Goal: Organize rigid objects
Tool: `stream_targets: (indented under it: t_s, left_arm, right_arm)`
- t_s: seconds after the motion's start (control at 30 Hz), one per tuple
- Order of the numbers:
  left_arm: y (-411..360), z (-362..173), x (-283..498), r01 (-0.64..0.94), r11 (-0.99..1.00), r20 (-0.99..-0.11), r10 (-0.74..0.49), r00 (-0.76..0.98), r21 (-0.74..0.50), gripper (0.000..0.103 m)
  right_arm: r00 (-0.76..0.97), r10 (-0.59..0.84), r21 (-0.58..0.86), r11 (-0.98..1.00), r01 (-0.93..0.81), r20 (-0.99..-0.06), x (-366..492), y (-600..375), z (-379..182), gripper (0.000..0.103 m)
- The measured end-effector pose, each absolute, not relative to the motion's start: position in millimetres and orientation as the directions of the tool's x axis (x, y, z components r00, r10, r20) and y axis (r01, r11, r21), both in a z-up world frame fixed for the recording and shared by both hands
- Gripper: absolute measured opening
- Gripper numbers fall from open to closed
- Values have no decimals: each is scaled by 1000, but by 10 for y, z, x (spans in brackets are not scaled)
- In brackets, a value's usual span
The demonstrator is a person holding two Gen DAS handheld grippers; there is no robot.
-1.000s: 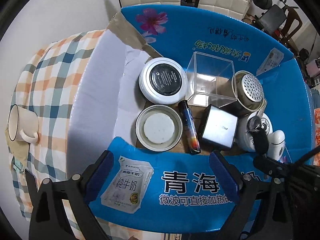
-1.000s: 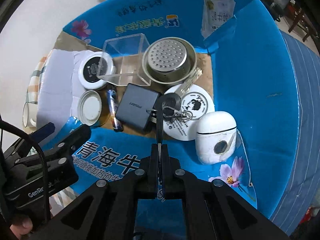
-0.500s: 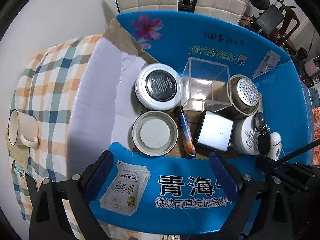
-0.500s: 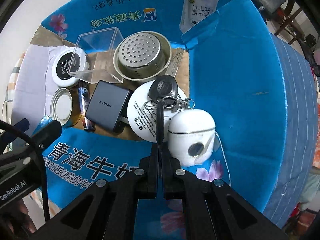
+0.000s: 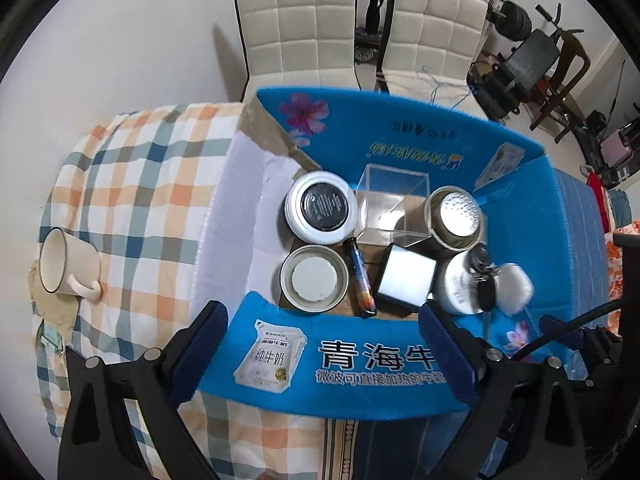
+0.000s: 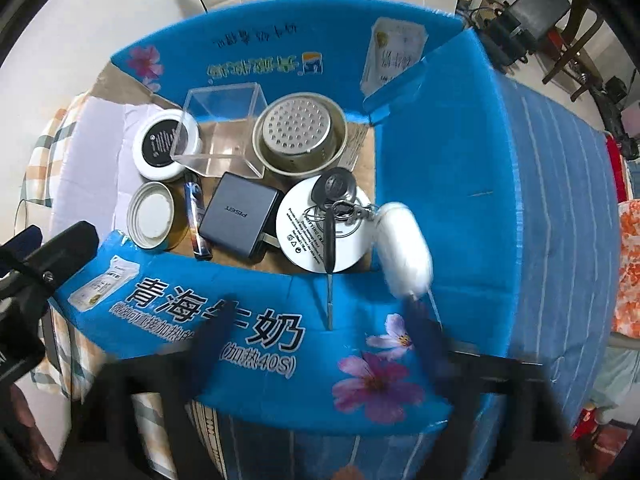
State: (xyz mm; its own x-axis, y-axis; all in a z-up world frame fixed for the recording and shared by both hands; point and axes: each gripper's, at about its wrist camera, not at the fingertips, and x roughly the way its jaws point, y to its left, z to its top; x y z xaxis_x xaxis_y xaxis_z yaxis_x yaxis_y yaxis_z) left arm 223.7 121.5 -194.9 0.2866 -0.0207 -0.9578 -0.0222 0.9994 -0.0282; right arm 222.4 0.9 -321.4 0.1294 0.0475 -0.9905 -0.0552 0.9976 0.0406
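Filling most of both frames: blue carton [image 6: 448, 152], flaps up, on a checked cloth [image 5: 132, 184].

Right gripper [image 6: 316, 332], lower centre of the right wrist view, blurred. Jaws have just been opening and now stand wide apart, nothing between the pads. Key [image 6: 330, 224] lies just above it in the frame, black head on the white round lid [image 6: 304, 236], metal blade running down over the carton's near flap toward the gap between the fingers, not touching them. White oval case [image 6: 404, 248], blurred, just right of the key.

Left gripper [image 5: 324, 344], lower centre of the left wrist view, fingers [image 5: 200, 344] spread wide, empty, hanging over the near flap.

Inside the carton, upper centre: clear plastic box [image 6: 224, 128]; beside it on the right a metal bowl [image 6: 300, 136] with a perforated insert. Left of the box, a white jar with black label [image 6: 164, 144]; below that, a tin lid [image 6: 152, 216]. Dark charger block [image 6: 240, 220] centre, with a slim dark tube [image 6: 196, 216] just left of it.

Cream mug [image 5: 64, 264] on the cloth, far left of the left wrist view, well apart from the carton.

Writing: charger reads "PISEN", upside down. Near flap in large white characters "青海…牛奶", smaller "(加热40S)" under it. Printed pouch on the flap reads "纯牛奶". Text on the white lid too small to read.
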Motion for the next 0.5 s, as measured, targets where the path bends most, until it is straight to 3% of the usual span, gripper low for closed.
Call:
stream_targets:
  t_s: [0.17,0.5]
  left_arm:
    - [1217,-1667,2122,-19,999,-946,-24,322,-32,98]
    - [1157,-621,1651,-7,1000,-891,-4,455,-9,98]
  right_arm:
    - [166,61,55,998,-39,-984,2106,-164,-2896,96]
    - [353,101,99,995,-24,-930,1583,-529,-1555,96]
